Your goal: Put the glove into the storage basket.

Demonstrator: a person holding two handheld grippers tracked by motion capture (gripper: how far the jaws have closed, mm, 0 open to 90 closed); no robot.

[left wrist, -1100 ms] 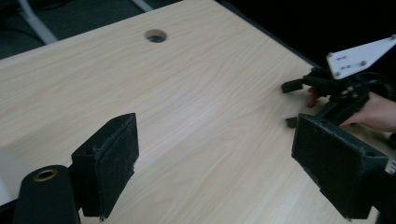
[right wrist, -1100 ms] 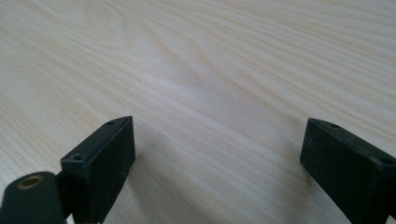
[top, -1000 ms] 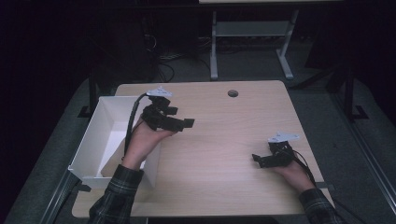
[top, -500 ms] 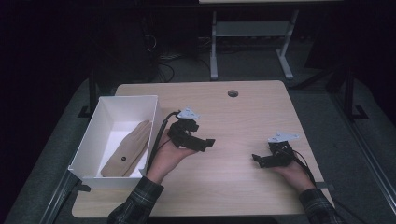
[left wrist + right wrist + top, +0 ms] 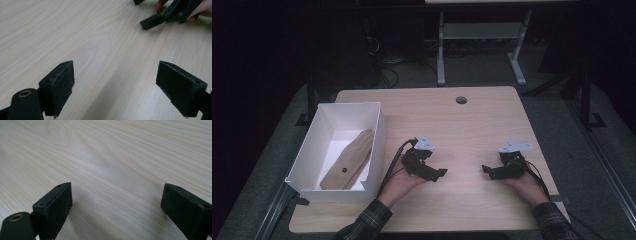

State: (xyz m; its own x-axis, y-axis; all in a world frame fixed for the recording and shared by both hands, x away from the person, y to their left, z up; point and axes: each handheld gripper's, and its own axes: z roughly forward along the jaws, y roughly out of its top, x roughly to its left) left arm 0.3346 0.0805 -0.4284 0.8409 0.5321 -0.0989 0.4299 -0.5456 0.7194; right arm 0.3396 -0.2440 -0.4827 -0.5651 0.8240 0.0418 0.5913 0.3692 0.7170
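Note:
A tan glove-like cloth (image 5: 348,161) lies flat inside the white box (image 5: 377,131) at the table's left side. My left gripper (image 5: 435,173) rests low over the wood to the right of the box, open, with bare table between its jaws (image 5: 115,87). My right gripper (image 5: 488,171) sits near the table's right front, also open over bare wood (image 5: 116,210). In the left gripper view the right gripper's black jaws and the hand holding it (image 5: 172,12) appear at the top right.
The light wooden table (image 5: 462,130) has a round cable hole (image 5: 461,100) near its far edge. A metal stand (image 5: 482,45) and cables stand on the dark floor behind the table. Cables trail from both grippers toward the front edge.
My left gripper has drawn away from the white box, moving right and toward the front onto the open tabletop, leaving the tan cloth in the box. The right gripper has stayed put.

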